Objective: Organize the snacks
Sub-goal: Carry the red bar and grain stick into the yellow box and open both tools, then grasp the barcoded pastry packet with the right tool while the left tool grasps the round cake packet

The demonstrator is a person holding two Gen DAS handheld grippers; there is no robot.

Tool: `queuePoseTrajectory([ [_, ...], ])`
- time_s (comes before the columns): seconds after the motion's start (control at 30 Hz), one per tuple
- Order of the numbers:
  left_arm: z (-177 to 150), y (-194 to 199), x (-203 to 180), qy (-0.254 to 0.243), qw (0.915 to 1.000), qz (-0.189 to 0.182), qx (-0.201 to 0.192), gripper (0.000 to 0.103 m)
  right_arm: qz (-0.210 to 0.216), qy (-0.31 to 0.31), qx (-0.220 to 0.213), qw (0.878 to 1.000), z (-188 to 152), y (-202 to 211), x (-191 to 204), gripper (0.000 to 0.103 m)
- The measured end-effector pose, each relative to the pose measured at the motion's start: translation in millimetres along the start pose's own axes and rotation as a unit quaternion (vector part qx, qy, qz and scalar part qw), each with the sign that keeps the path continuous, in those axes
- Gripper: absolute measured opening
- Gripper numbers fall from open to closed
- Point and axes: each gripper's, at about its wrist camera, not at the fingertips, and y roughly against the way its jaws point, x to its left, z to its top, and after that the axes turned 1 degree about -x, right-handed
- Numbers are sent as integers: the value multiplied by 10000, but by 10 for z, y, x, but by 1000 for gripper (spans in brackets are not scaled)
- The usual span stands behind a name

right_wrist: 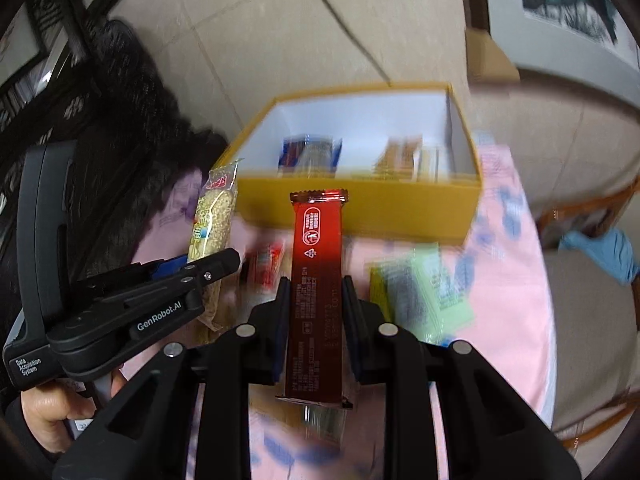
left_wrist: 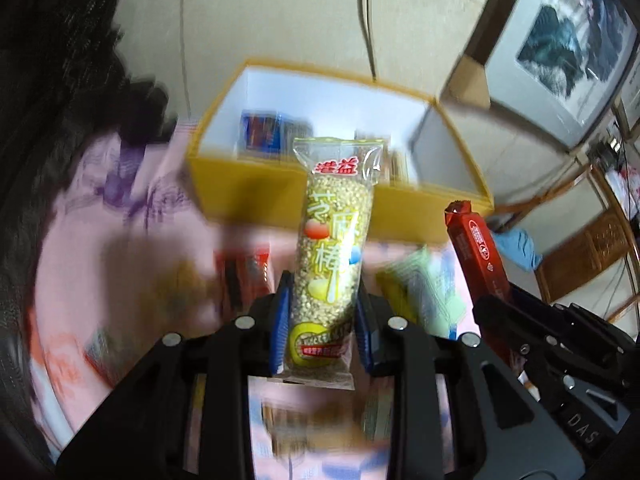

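My left gripper [left_wrist: 322,312] is shut on a clear-wrapped sesame puffed-grain stick [left_wrist: 332,248], held upright above the pink tablecloth; it also shows in the right wrist view [right_wrist: 212,232]. My right gripper [right_wrist: 314,312] is shut on a red snack bar [right_wrist: 318,280], which shows in the left wrist view [left_wrist: 476,252] too. Ahead of both stands an open yellow box [left_wrist: 248,188] [right_wrist: 360,208] with a white inside, holding a blue packet [left_wrist: 262,132] [right_wrist: 310,152] and tan packets [right_wrist: 404,158].
Loose snacks lie on the pink tablecloth [right_wrist: 508,280]: a red packet [right_wrist: 268,264], a yellow one [right_wrist: 380,288] and a light green one [right_wrist: 436,280]. A dark fuzzy garment [right_wrist: 132,128] lies at left. A wooden chair [left_wrist: 592,248] and a framed picture [left_wrist: 560,48] stand at right.
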Motion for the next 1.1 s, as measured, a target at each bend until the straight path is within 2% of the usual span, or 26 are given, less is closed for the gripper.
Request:
queuePoseTrajectory([
  [0.17,767,-161,-21,-176,9996,55,-203,28,-166,-51,-190,9997,662,-224,-100,25],
  [0.3,1170,-291,-35,-282,9991,97,-287,29,-310,-98,-336,9989,1066,-402,-194,25],
  [0.33,1261,-342,-41,-280,9991,145,-272,37,-320,-114,-392,9987,1170,-454,-227,25],
  [0.37,1360,-401,-31,-265,9991,214,-247,65,-324,-127,-413,9985,1236,-494,-247,28],
  [0.4,1439,-429,-16,-251,9985,368,-303,81,-368,-134,-378,9985,1341,-572,-282,30],
  [0.43,1475,-422,-5,-252,9976,492,-426,91,-403,-135,-347,9985,1397,-617,-300,32],
  [0.47,1517,-398,17,-291,9961,582,-601,91,-446,-136,-338,9983,1448,-650,-318,35],
  [0.6,1510,-396,169,-317,9952,703,-601,91,-494,-11,-293,9984,1452,-653,-403,36],
  [0.7,1281,-314,334,-38,9971,574,-503,91,-214,-3,-70,9997,1235,-599,-403,37],
  [0.77,986,-240,412,53,9974,551,-461,91,-1,171,122,9998,900,-549,-334,41],
  [0.87,441,-208,549,204,9975,642,-221,91,271,398,625,9969,205,-550,-227,42],
  [0.93,79,-177,664,471,9966,672,-34,91,513,500,1062,9918,-294,-565,-134,42],
  [0.97,-154,-132,726,688,9960,561,91,91,595,582,1219,9890,-532,-548,-72,42],
  [1.0,-315,-98,769,826,9952,497,180,91,628,676,1385,9861,-798,-523,-9,42],
  [1.07,-715,0,828,977,9934,449,406,91,475,594,1600,9842,-1106,-499,17,42],
  [1.1,-815,19,817,947,9934,441,465,91,369,507,1649,9843,-1199,-491,9,42],
])
